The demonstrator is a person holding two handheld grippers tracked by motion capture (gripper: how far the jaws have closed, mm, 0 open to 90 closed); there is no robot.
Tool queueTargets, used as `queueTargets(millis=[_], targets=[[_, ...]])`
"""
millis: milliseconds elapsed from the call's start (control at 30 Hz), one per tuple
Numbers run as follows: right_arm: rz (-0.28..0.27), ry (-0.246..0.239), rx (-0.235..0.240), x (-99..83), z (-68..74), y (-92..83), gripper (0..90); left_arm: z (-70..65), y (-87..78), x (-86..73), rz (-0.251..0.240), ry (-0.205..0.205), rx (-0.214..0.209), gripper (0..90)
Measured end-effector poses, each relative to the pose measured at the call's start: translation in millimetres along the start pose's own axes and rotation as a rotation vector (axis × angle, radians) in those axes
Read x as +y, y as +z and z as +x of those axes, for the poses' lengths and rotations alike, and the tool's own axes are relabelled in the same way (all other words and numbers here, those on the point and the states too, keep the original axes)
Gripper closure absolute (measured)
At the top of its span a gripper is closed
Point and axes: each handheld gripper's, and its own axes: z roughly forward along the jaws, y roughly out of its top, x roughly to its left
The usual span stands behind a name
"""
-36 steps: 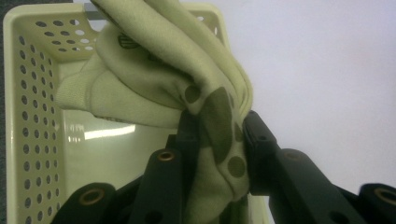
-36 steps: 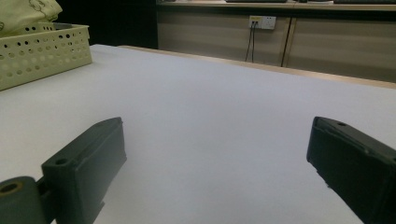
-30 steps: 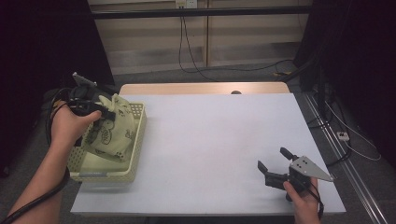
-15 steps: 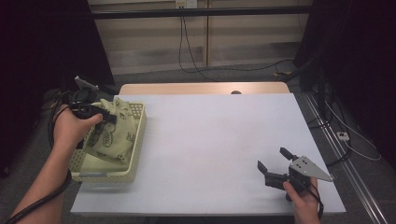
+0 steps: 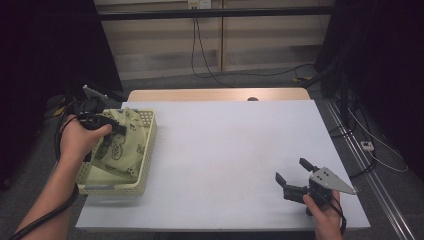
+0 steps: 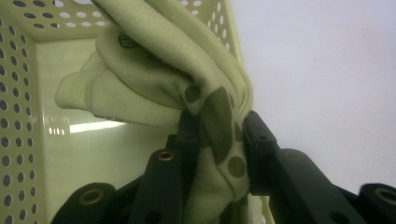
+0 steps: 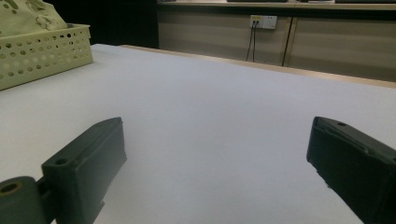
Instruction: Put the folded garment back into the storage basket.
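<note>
Item: pale green printed cloth (image 5: 119, 145) — a soft garment with dark spots, bunched up, lying in and rising a little out of the perforated basket (image 5: 145, 165) at the table's left edge.

Left gripper (image 5: 116, 129): my jaws are pinched on a thick fold of the cloth; in the left gripper view the fabric (image 6: 219, 135) is squeezed between both pads, with the rest hanging off to the side over the basket floor.

Right gripper (image 5: 296, 176): jaws spread wide, nothing between them, resting low at the near right of the white table (image 5: 235, 150), well apart from the basket.

Step in hand, as I judge it: lifting the cloth out of the basket.

Risk one: the grip takes only one gathered fold, so the loose bulk may slide free under its own weight if I pull fast.

Risk two: a trailing hem could snag on the basket wall and drag the light basket along — or tip it off the table edge it sits beside.

Risk three: my free gripper is too far away to steady the basket.
</note>
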Motion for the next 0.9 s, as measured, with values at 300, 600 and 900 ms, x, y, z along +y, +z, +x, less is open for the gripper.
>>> queueTargets(millis=[300,600,900], targets=[[0.000,-0.001,0.000,0.2,0.2,-0.2,4.3,1.5,6.3,-3.1,0.012,0.001,-0.001,72.5],[0.001,-0.004,-0.001,0.0,0.3,0.2,4.3,2.7,11.8,-5.7,0.020,-0.001,-0.006,72.5],[0.000,-0.007,0.002,0.0,0.3,0.0,4.3,2.4,15.1,-8.3,0.025,-0.004,-0.008,72.5]])
